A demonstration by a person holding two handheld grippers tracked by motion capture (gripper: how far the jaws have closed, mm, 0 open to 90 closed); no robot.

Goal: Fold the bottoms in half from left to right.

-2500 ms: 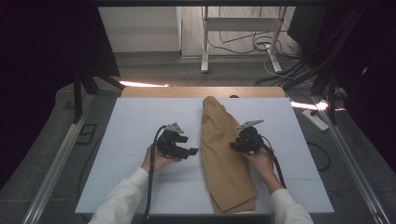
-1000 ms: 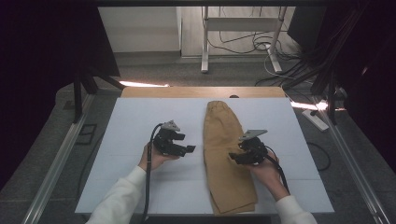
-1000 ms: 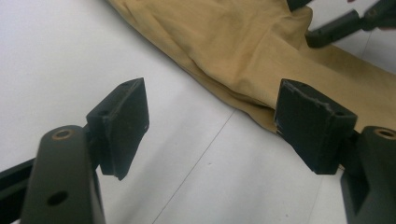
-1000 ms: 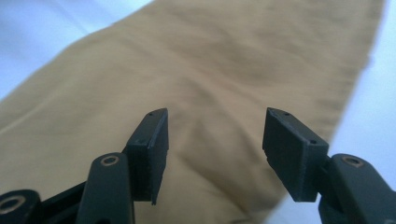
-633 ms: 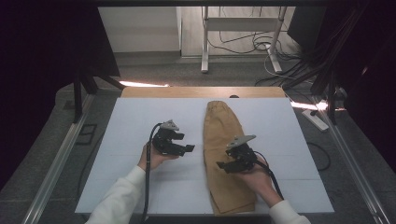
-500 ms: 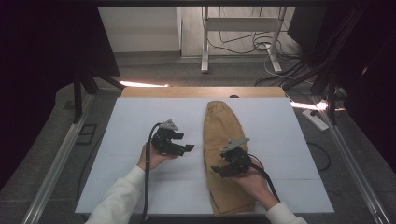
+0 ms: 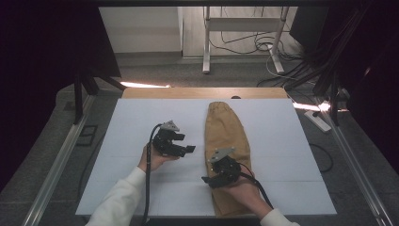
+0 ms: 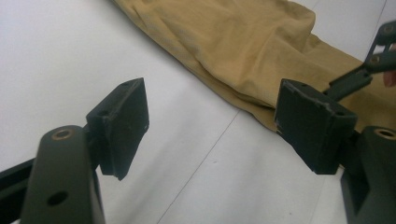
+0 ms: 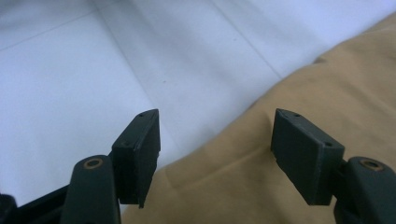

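Tan cloth: a folded pair of trousers (image 7: 226,141) lies lengthwise on the white table (image 7: 131,122), waistband at the far end, legs running toward the person; it sits a little to the right of the table's middle.

Left gripper: the left gripper (image 7: 187,149) hovers just beside the trousers' left edge, about halfway along their length, its tips pointed at the cloth but apart from it.

Left jaws: spread wide with nothing between them; in the left gripper view (image 8: 212,126) bare table shows through the gap and the trousers (image 8: 252,51) lie just beyond the pads.

Right gripper: the right gripper (image 7: 208,179) sits over the trousers' near half, at their left edge, the hand resting above the cloth.

Right jaws: they have just been opening and now stand apart; in the right gripper view (image 9: 215,154) the trousers' edge (image 9: 299,93) runs under the gap, but neither pad presses on the cloth.

Near end of the trousers: the hem end reaches the table's near edge, partly hidden under the right hand and sleeve.

Table: white, with faint seam lines, bare around the trousers.
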